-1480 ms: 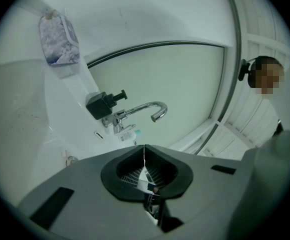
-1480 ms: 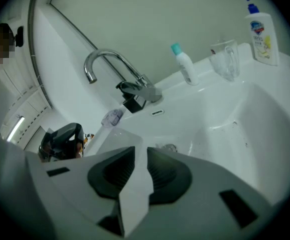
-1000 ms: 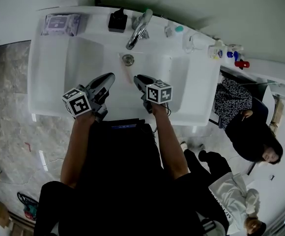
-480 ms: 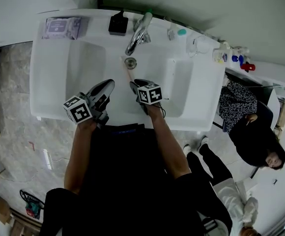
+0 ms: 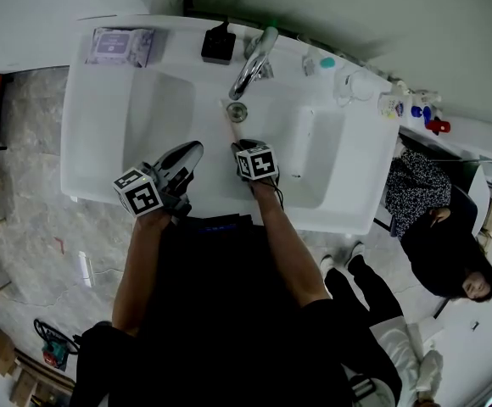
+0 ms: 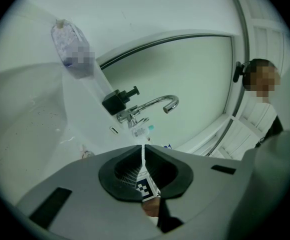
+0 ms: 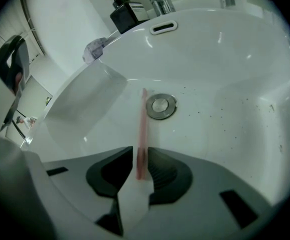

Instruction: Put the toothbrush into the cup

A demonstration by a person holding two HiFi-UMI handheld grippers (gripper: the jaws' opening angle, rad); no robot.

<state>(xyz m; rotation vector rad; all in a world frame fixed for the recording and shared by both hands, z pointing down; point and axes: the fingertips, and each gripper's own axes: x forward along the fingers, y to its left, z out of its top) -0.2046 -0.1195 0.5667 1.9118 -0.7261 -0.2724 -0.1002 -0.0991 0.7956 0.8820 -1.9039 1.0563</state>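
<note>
A pink toothbrush (image 7: 142, 129) lies flat on the floor of the white sink basin (image 5: 314, 155), running from beside the drain (image 7: 160, 106) toward me. My right gripper (image 7: 140, 153) points steeply down into the basin and is open. Its jaws straddle the brush's near end without clamping it. In the head view the right gripper (image 5: 239, 147) is just below the toothbrush (image 5: 232, 125). My left gripper (image 5: 192, 151) hovers level over the basin's front left, shut and empty (image 6: 143, 153). A clear cup (image 5: 358, 84) stands on the sink's back right ledge.
A chrome faucet (image 5: 253, 62) reaches over the drain (image 5: 237, 111). Beside it are a black soap dispenser (image 5: 218, 43), a wipes pack (image 5: 120, 45) at the back left, and small bottles (image 5: 321, 60) on the right. Two people (image 5: 450, 248) are at the right, on the floor beside the sink.
My right gripper has sunk into the basin and tipped downward, closing on the toothbrush's near end. The left gripper has stayed where it was.
</note>
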